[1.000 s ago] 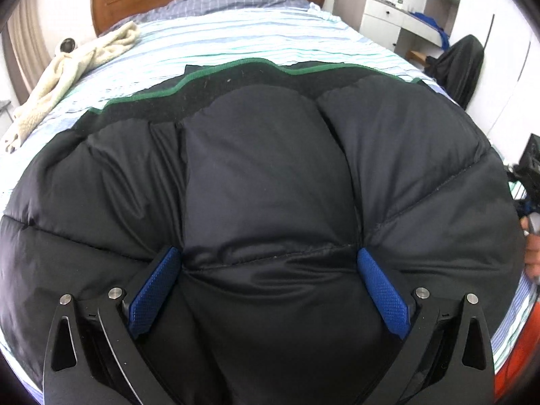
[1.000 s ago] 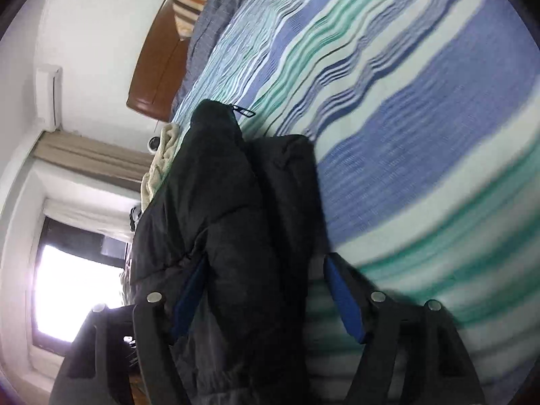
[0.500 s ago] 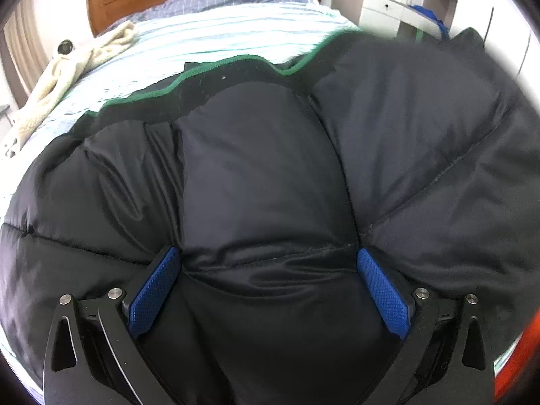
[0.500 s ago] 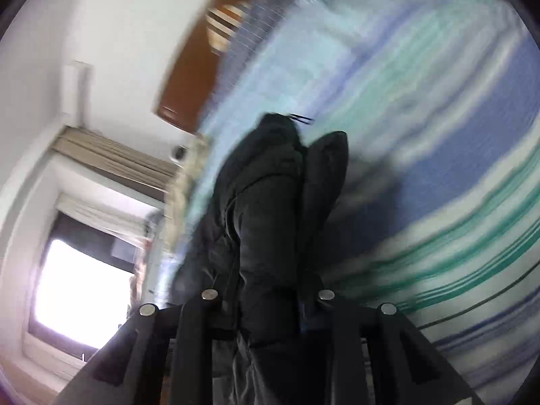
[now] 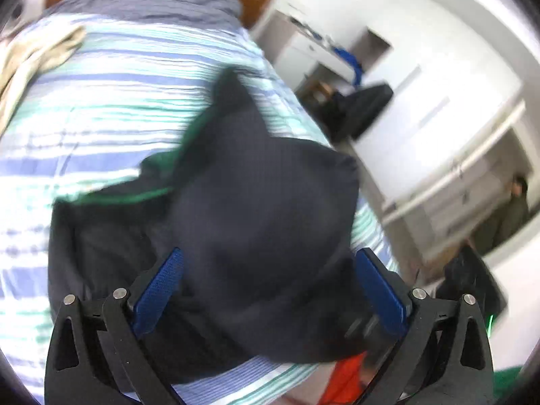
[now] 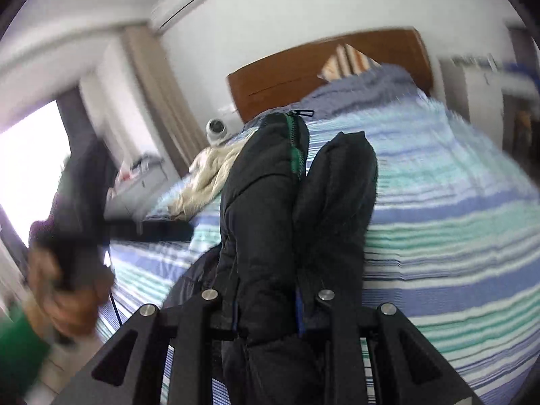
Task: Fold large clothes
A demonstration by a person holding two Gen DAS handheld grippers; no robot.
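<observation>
A black puffer jacket (image 5: 256, 222) with green zipper trim lies bunched on a striped blue, green and white bed (image 5: 101, 101). My left gripper (image 5: 270, 287) is open, its blue pads (image 5: 158, 290) wide on either side of a jacket bulge. My right gripper (image 6: 266, 310) is shut on the jacket (image 6: 266, 219) and holds a thick fold of it lifted above the bed (image 6: 455, 236). The green zipper (image 6: 293, 148) runs along the held fold. The left gripper (image 6: 77, 209) and the hand holding it show blurred at the left of the right wrist view.
A cream towel (image 5: 30, 57) lies at the bed's left side, also in the right wrist view (image 6: 209, 175). A wooden headboard (image 6: 320, 67) and pillows are at the far end. White drawers (image 5: 314, 57) and a dark chair (image 5: 361, 108) stand right of the bed.
My right gripper has shut on the jacket and lifted and turned it upright. The jacket has bunched up from lying spread. My left gripper has stayed open and swung right.
</observation>
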